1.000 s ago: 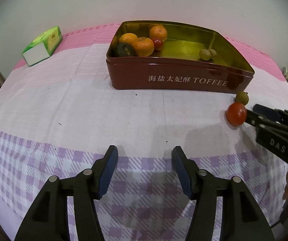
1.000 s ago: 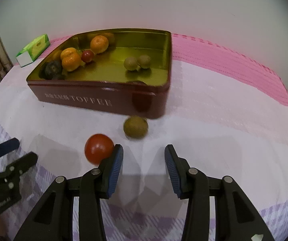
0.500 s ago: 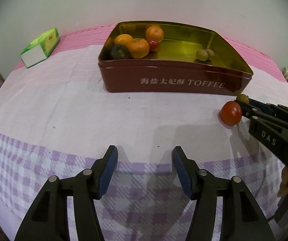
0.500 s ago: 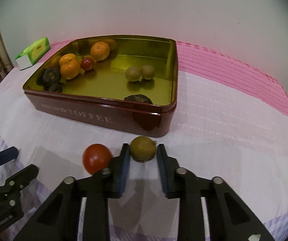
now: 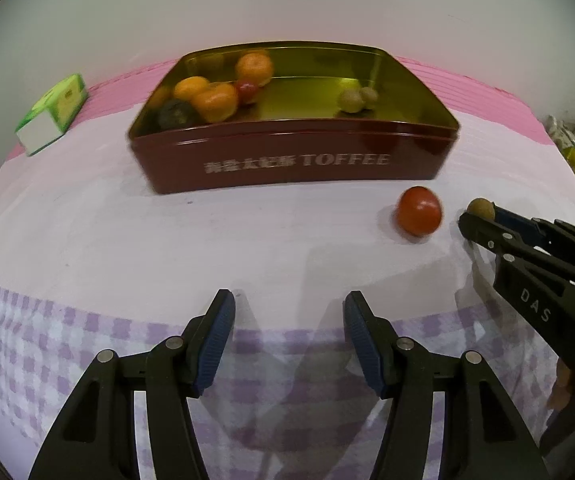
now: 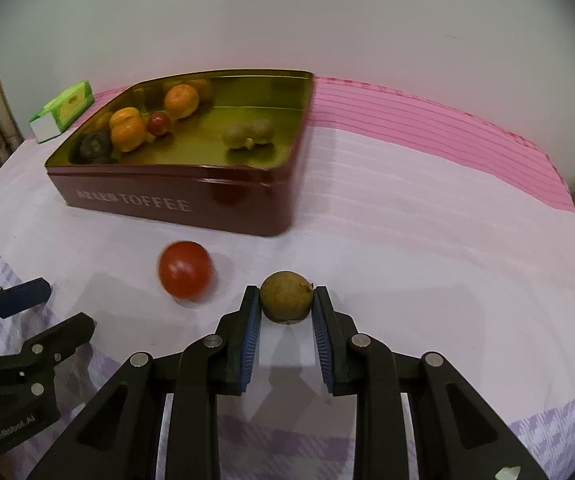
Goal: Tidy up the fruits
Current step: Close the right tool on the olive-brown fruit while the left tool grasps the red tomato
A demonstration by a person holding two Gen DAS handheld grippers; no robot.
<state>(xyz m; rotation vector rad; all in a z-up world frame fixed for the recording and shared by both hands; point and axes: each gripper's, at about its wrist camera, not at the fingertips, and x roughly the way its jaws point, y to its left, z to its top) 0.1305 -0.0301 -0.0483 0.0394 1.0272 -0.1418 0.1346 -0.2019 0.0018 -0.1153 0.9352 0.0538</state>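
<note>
Left wrist view: my left gripper (image 5: 289, 334) is spread over bare checked tablecloth (image 5: 87, 264), nothing between its pads. The toffee tin (image 5: 295, 160) sits at twelve o'clock with oranges (image 5: 215, 102) at its left end and two small brown fruits at its right. A red tomato (image 5: 419, 211) lies at two o'clock, just beside the tip of my right gripper (image 5: 481, 216).

Right wrist view: my right gripper is pinching a brown longan (image 6: 286, 297) between both pads. The tomato rests at ten o'clock, apart from it. A green carton (image 6: 63, 110) lies beyond the tin, far left.
</note>
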